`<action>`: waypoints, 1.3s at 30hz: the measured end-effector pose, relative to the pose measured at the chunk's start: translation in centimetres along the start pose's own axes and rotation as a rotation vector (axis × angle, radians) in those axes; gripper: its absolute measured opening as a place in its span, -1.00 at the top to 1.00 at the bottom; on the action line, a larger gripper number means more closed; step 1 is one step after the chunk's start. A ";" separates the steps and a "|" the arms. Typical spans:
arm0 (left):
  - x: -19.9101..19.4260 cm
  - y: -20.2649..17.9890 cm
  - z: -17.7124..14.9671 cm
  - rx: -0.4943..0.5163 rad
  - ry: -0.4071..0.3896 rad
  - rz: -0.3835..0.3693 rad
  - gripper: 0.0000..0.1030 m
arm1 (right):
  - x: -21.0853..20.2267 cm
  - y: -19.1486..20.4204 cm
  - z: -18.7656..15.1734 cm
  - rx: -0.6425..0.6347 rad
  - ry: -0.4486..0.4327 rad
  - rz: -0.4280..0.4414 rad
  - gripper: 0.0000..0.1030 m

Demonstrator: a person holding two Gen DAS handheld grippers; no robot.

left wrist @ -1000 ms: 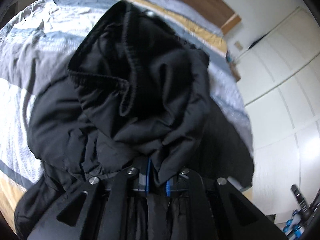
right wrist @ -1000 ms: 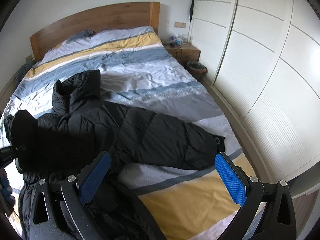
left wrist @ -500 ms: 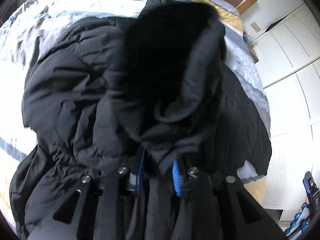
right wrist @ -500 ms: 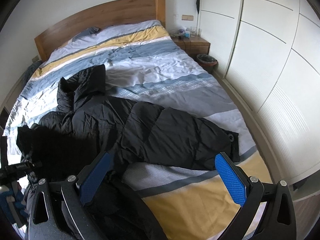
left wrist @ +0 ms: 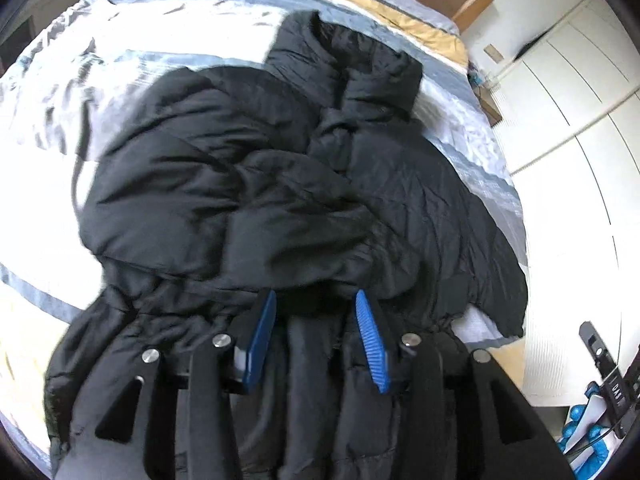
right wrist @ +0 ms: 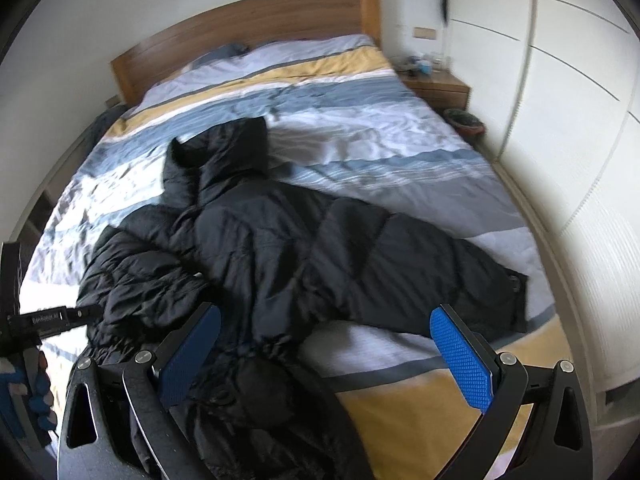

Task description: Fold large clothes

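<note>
My left gripper sits low over the coat. Its jaws are a little apart now, with nothing pinched between them. Half a second ago they were shut on the sleeve; now that sleeve lies folded across the coat's middle. My right gripper hangs over the near end of the coat with its jaws wide apart, holding nothing. The coat lies on the bed. Past the coat's middle, the other sleeve is stretched out, not folded yet. The hood is farthest. I think we have just begun.
</note>
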State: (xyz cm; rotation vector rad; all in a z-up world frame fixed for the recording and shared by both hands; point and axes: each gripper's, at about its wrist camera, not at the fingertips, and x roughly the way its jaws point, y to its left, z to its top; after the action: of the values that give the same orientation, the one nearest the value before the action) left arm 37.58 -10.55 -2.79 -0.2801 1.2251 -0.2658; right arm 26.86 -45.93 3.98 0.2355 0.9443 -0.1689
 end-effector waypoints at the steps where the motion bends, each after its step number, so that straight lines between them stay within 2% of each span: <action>1: -0.5 0.9 0.0 -0.006 -0.012 0.009 0.22 | 0.3 0.8 -0.3 -0.014 0.008 0.017 -0.99; 9: -1.2 8.6 1.2 -0.065 -0.069 0.070 0.22 | 3.7 7.4 -3.0 -0.101 0.102 0.100 -0.99; 12: -0.7 10.3 2.0 -0.038 -0.071 0.095 0.22 | 5.3 10.5 -3.0 -0.132 0.113 0.127 -0.99; 16: 1.1 11.3 3.2 0.056 -0.049 0.147 0.22 | 8.6 15.9 -2.0 -0.177 0.109 0.144 -0.99; 20: 3.3 12.5 4.0 0.091 -0.020 0.123 0.22 | 12.7 20.9 -1.4 -0.186 0.128 0.168 -0.99; 24: 5.7 14.5 4.1 0.063 0.035 0.082 0.22 | 17.1 23.8 -2.0 -0.204 0.181 0.158 -0.99; 26: 6.8 15.1 3.9 0.078 0.073 0.084 0.22 | 19.1 23.6 -2.9 -0.218 0.221 0.106 -0.99; 28: 6.9 15.4 4.0 0.102 0.094 0.061 0.22 | 20.7 21.4 -3.6 -0.167 0.276 0.065 -0.99; 30: 6.5 15.5 4.3 0.127 0.108 0.050 0.22 | 21.0 19.0 -3.9 -0.111 0.300 0.025 -0.99; 32: 5.2 15.6 4.8 0.148 0.098 0.028 0.22 | 20.2 16.9 -3.6 -0.058 0.308 0.024 -0.99; 35: 3.0 15.7 6.3 0.173 0.037 -0.002 0.22 | 18.2 17.0 -2.3 -0.072 0.265 0.015 -0.99; 39: 2.4 15.6 9.0 0.189 -0.011 -0.003 0.22 | 16.5 19.5 -0.1 -0.091 0.191 0.075 -0.99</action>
State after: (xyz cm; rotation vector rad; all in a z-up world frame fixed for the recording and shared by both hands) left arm 47.69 3.78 -7.58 -0.1194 1.1798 -0.3801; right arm 41.05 -27.82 -7.12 0.2047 1.1278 -0.0344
